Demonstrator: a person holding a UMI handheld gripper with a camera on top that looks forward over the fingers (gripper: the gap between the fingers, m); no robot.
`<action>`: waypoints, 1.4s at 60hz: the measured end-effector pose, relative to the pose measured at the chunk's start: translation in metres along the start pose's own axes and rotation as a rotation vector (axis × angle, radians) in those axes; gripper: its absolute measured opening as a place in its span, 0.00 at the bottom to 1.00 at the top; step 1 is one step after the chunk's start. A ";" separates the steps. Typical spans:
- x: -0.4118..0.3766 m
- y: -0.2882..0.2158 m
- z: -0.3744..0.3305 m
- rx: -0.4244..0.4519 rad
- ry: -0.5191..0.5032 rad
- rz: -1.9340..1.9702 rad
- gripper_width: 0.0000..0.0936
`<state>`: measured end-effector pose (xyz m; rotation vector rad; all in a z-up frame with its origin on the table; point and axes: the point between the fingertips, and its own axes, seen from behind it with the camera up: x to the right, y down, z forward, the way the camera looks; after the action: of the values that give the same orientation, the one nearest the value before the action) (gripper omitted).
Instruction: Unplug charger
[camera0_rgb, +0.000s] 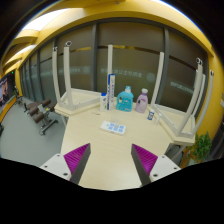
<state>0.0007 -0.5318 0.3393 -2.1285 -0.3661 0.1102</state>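
Gripper view looks along a pale cream table in a room with dark glass partition walls and a yellow ceiling band. The hand-held gripper hangs above the near end of the table with its two fingers spread wide, the magenta pads facing each other across bare tabletop and nothing held between them. Well beyond the fingers, near the far end of the table, stands a small group of containers: a teal plastic bottle, a pale pink bottle just beside it, and a tall white upright tube next to a smaller white bottle. A flat white and blue packet lies on the table between that group and the fingers. A small dark object sits beyond the pink bottle; whether this is the charger I cannot tell. White upturned furniture legs flank the table, and dark chairs stand off to one side.
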 end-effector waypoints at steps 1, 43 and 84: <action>0.000 0.001 0.000 -0.004 -0.001 0.002 0.90; 0.039 0.017 0.475 0.023 0.040 0.130 0.90; 0.078 -0.120 0.475 0.343 -0.019 0.194 0.09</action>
<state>-0.0548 -0.0645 0.1806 -1.8193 -0.1378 0.2854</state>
